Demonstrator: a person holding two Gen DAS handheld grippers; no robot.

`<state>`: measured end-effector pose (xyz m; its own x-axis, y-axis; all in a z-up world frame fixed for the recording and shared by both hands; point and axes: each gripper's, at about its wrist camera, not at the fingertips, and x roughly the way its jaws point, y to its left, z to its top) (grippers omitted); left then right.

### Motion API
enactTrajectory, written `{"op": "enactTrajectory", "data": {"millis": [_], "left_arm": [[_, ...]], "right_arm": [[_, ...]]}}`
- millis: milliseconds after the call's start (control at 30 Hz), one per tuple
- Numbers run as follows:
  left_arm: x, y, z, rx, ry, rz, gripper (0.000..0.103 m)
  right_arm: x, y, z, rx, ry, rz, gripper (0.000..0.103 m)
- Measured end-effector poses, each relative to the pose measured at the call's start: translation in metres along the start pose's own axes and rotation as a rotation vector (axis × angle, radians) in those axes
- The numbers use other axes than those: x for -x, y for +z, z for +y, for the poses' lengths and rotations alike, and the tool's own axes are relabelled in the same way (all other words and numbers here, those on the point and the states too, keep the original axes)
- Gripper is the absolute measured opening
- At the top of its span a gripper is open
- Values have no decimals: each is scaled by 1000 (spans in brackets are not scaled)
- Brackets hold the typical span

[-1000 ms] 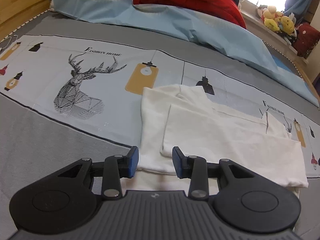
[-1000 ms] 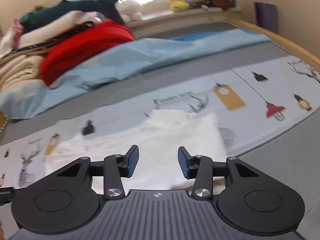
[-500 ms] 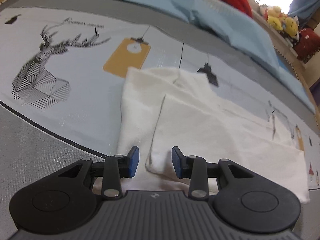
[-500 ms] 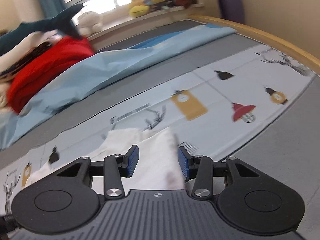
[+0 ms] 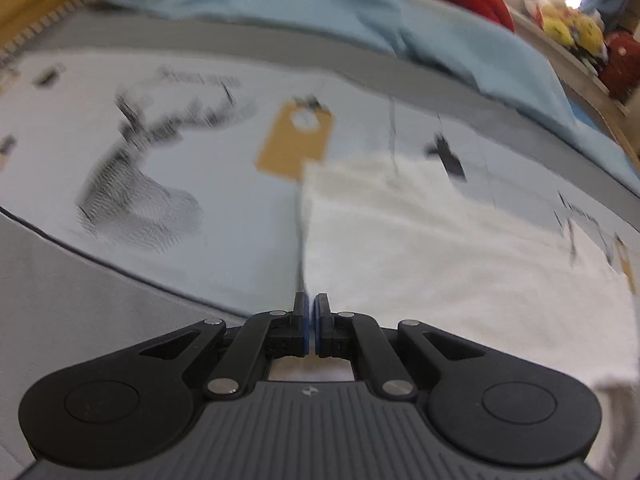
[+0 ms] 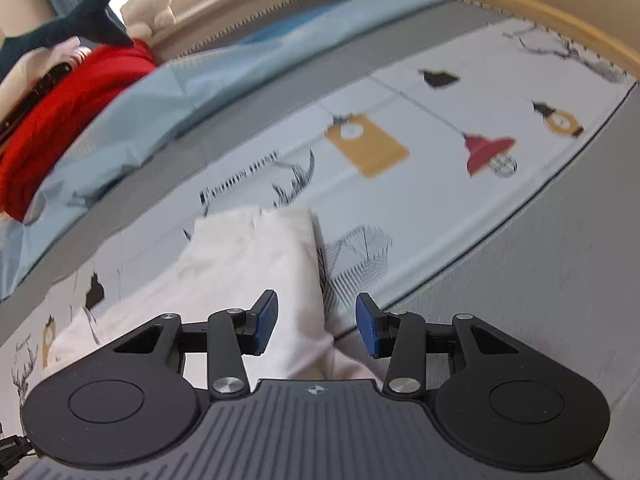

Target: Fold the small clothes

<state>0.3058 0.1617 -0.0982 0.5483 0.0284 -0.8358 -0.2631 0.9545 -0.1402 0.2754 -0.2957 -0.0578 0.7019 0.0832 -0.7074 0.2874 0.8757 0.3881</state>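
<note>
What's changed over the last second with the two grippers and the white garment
The left gripper has come down to the white garment's near left edge, and its jaws have just closed; whether they caught cloth is unclear. The right gripper moved to the garment's right end, jaws open, with the corner between them. The garment lies folded on the bed as before.

The printed bedsheet [image 6: 460, 92] lies bare around the white garment [image 6: 256, 264], while the blue quilt [image 6: 160, 104] (red blanket [image 6: 60, 120] heaped beside it) crowds the far side.
</note>
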Motion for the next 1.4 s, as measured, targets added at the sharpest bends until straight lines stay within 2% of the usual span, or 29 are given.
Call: {"op": "enactTrajectory", "data": {"millis": [33,100,133,233,300,333,400,467,500,533,633,767,833,933,1000,1033,1067,1100,1200,1267,1400], "left_arm": [[-1,0,-1,-19,7,5,4],[6,1,-3,-30,80,-45,5],[9,2,-2,-26,93,-64,4],[17,7,3,44,16,-100,4],[18,8,-1,42,-43,-105,5],[18,9,-4,24,-59,-101,6],[10,6,-13,-11,-86,-59,10],[-8,1,-18,-39,-82,36,22],[-18,-3,-20,-61,-57,94,21],[-23,-6,-21,-74,-48,104,20],[-13,-1,-22,-60,-62,73,22],[-5,4,-20,-36,-81,30,22],[-7,4,-20,-38,-70,32,22],[-8,3,-24,-53,-56,34,22],[-8,2,-25,-66,-55,29,22],[-8,2,-25,-71,-56,26,22],[-7,2,-25,-73,-59,21,22],[-7,2,-25,-75,-63,19,22],[-7,2,-27,-84,-65,23,22],[-7,1,-27,-90,-57,24,22],[-6,2,-24,-70,-57,18,22]], "right_arm": [[-3,-3,1,7,-5,16,45],[-10,-7,1,5,-9,47,45],[-13,-9,0,-4,-10,64,45],[-23,-16,-4,-27,-13,116,45],[-31,-21,-5,10,-58,144,47],[-35,-24,-7,31,-99,151,52],[-39,-26,-17,-4,-135,152,53],[-35,-24,-24,-70,-145,136,52],[-31,-23,-25,-92,-139,121,52],[-27,-21,-23,-97,-129,103,52],[-19,-21,-20,-94,-82,92,52],[-27,-25,-31,-216,-6,193,52],[-36,-29,-35,-252,-9,233,52],[-42,-32,-40,-289,-3,241,52],[-41,-32,-43,-323,14,219,42],[-36,-30,-43,-329,25,194,22],[-30,-27,-42,-324,26,158,9],[-23,-23,-40,-305,21,108,5],[-4,-11,-32,-186,-66,-42,3],[-4,-10,-35,-177,-99,-45,5],[-12,-15,-20,-123,38,23,7]]}}
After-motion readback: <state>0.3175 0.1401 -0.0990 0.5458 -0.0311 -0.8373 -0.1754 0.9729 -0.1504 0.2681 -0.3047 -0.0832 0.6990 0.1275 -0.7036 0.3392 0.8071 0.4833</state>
